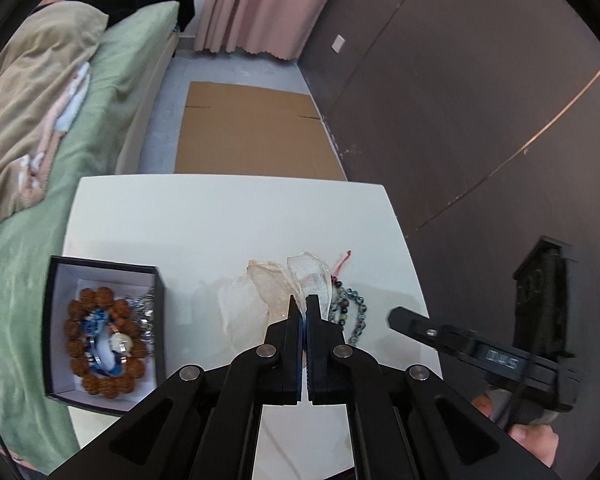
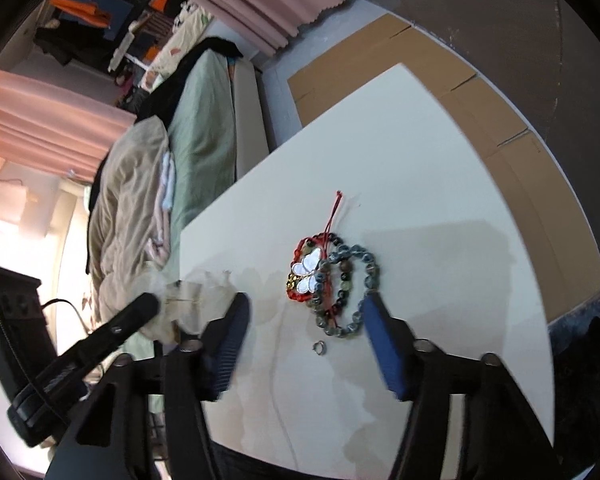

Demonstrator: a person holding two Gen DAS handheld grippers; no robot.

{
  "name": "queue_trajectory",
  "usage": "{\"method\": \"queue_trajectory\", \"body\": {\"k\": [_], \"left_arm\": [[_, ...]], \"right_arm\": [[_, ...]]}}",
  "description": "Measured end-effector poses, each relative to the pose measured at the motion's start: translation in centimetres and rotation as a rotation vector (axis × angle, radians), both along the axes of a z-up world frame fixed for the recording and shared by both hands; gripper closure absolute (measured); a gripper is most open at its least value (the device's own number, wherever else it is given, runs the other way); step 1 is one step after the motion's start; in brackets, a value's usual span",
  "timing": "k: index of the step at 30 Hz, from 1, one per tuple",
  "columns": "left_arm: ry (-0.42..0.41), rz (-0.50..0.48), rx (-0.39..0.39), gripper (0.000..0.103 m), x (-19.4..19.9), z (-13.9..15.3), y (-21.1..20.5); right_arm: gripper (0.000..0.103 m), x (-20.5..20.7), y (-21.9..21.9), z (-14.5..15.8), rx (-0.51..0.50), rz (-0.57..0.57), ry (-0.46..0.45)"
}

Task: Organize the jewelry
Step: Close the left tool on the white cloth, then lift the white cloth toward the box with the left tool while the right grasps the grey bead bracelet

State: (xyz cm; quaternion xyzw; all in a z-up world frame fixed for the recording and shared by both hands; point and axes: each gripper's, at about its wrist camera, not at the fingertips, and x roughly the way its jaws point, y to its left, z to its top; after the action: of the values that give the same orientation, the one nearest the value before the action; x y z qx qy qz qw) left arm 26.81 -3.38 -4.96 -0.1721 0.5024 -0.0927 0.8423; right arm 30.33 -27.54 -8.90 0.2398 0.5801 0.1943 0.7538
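My left gripper [image 1: 303, 305] is shut on a clear crumpled plastic bag [image 1: 300, 280] and holds it above the white table [image 1: 220, 216]. A black jewelry box [image 1: 104, 334] at the left holds a brown bead bracelet [image 1: 102, 384], a blue bracelet and a chain. My right gripper [image 2: 306, 312] is open, just above the table, with a grey-blue bead bracelet [image 2: 370, 276], a red cord bracelet with white butterflies [image 2: 306, 270] and a small ring [image 2: 320, 347] lying between and ahead of its fingers. The bead bracelets [image 1: 350, 312] show right of the bag in the left wrist view.
A bed with a green sheet [image 1: 80, 140] and a beige blanket runs along the table's left side. Flat cardboard [image 1: 252, 128] lies on the floor beyond the table. A dark wall [image 1: 480, 100] stands at the right. The right gripper's body [image 1: 480, 352] shows at the table's right edge.
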Motion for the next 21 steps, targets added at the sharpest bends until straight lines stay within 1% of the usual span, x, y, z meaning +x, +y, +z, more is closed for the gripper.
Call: {"method": "queue_trajectory", "body": {"k": [1, 3, 7, 12, 15, 17, 18, 19, 21], "left_arm": [[0.0, 0.004, -0.002, 0.103, -0.1, 0.1, 0.3], [-0.002, 0.018, -0.003, 0.103, -0.4, 0.2, 1.1], [-0.009, 0.042, -0.006, 0.103, -1.0, 0.6, 2.7], [-0.024, 0.073, -0.009, 0.103, -1.9, 1.1, 4.8], [-0.033, 0.092, -0.013, 0.103, -2.4, 1.4, 6.0], [-0.036, 0.103, -0.016, 0.103, -2.7, 1.6, 6.7], [-0.037, 0.109, -0.019, 0.103, -2.9, 1.7, 7.0], [-0.038, 0.113, -0.019, 0.103, -3.0, 1.8, 7.3], [-0.041, 0.124, -0.022, 0.103, -3.3, 1.9, 8.0]], "right_arm": [[0.056, 0.0, 0.3, -0.2, -0.006, 0.005, 0.003], [0.061, 0.6, 1.3, -0.8, -0.035, 0.015, 0.021], [0.068, 1.4, 2.3, -1.8, -0.069, 0.023, 0.046], [0.068, 2.1, 3.2, -2.9, -0.111, 0.018, 0.062], [0.072, 2.2, 3.5, -3.4, -0.143, 0.008, 0.072], [0.073, 2.4, 3.6, -4.0, -0.161, -0.003, 0.086], [0.076, 2.4, 3.6, -4.3, -0.169, -0.007, 0.09], [0.082, 2.5, 3.7, -4.5, -0.174, -0.009, 0.095], [0.091, 2.5, 3.4, -4.5, -0.175, -0.034, 0.095]]}}
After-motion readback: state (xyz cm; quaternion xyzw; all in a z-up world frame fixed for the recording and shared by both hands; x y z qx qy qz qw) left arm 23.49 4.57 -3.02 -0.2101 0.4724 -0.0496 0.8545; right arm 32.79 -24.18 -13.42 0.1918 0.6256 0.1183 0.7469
